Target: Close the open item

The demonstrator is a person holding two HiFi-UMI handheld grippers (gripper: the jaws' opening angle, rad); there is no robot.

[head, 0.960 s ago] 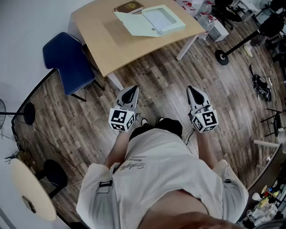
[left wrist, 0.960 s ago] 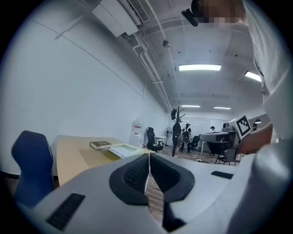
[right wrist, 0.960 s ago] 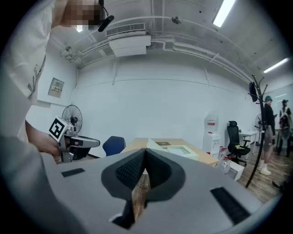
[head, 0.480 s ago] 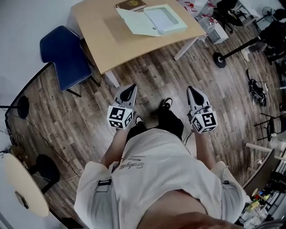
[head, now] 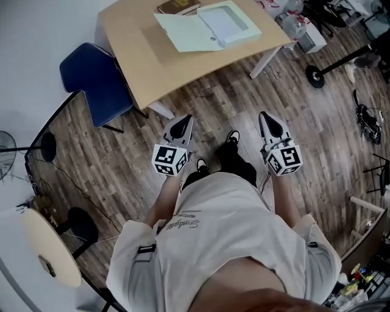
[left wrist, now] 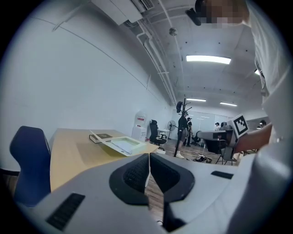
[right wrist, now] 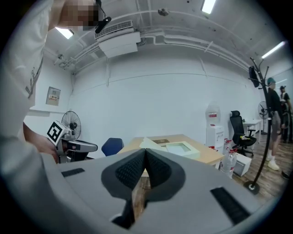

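Observation:
The open item is a pale green box (head: 228,21), its tray facing up and its lid (head: 183,33) laid flat beside it, on the far part of the wooden table (head: 146,61). It also shows in the left gripper view as the box (left wrist: 124,145) and in the right gripper view as the box (right wrist: 181,148). My left gripper (head: 181,124) and right gripper (head: 269,120) hang over the floor in front of my body, well short of the table. Both are shut and hold nothing: left gripper (left wrist: 149,157), right gripper (right wrist: 145,154).
A brown book (head: 177,6) lies behind the box. A blue chair (head: 94,82) stands at the table's left. A round stool (head: 49,253) is at the lower left. Stands and cables (head: 365,116) clutter the right. Water bottles (right wrist: 227,162) sit by the table's right leg.
My feet have stepped forward and the view has shifted slightly, the table edge a little nearer. Both grippers stay shut, side by side in front of me.

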